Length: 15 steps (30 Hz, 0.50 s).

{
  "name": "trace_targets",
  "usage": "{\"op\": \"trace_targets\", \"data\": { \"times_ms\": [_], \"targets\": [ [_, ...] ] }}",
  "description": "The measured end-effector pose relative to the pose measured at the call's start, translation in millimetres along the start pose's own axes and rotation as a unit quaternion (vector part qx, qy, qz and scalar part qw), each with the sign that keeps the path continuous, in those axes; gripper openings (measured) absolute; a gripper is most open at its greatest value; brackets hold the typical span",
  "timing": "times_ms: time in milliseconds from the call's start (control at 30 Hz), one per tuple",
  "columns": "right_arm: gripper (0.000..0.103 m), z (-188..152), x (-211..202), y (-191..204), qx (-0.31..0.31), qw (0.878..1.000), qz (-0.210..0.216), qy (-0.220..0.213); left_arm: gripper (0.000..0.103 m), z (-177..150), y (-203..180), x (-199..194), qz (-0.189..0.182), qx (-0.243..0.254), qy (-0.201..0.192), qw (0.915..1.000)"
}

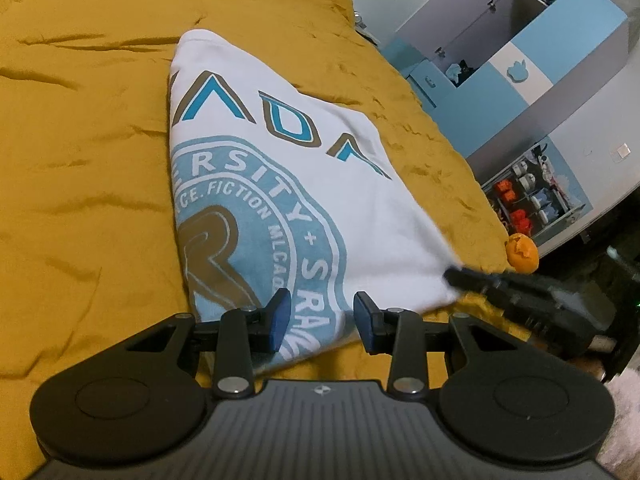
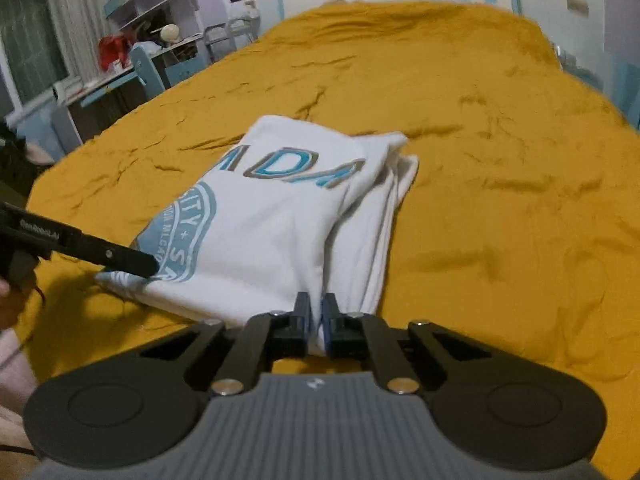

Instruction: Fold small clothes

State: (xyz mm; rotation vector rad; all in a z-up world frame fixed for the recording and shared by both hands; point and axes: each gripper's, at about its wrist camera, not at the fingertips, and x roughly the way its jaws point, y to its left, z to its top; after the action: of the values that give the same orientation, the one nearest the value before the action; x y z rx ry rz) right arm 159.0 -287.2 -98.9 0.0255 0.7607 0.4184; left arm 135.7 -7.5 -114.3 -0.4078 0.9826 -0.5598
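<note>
A folded white shirt (image 2: 256, 240) is pinched at its near edge by the right tongs (image 2: 317, 322) on the yellow bedspread (image 2: 500, 200). The left tongs (image 1: 322, 318) are held spread over its printed corner.

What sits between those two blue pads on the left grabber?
The printed near edge of the white shirt, seen in the left wrist view. The left gripper is open, its pads either side of the cloth on the yellow bedspread.

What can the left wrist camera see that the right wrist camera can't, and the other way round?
Only the left wrist view shows an orange ball at the bed's edge and the left tongs open over the shirt's printed seal. Only the right wrist view shows the shirt's stacked folded layers and a desk. Both show the white T-shirt on the mustard bedspread and the right tongs pinching its edge.
</note>
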Motion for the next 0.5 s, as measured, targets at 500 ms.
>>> {"op": "trace_targets", "data": {
  "times_ms": [500],
  "targets": [
    [0.026,-9.2,-17.6,-27.3,0.091,0.995,0.013,-0.029,0.045,-14.7,23.3,-59.0,0.043,-0.009,-0.029,0.9986]
  ]
}}
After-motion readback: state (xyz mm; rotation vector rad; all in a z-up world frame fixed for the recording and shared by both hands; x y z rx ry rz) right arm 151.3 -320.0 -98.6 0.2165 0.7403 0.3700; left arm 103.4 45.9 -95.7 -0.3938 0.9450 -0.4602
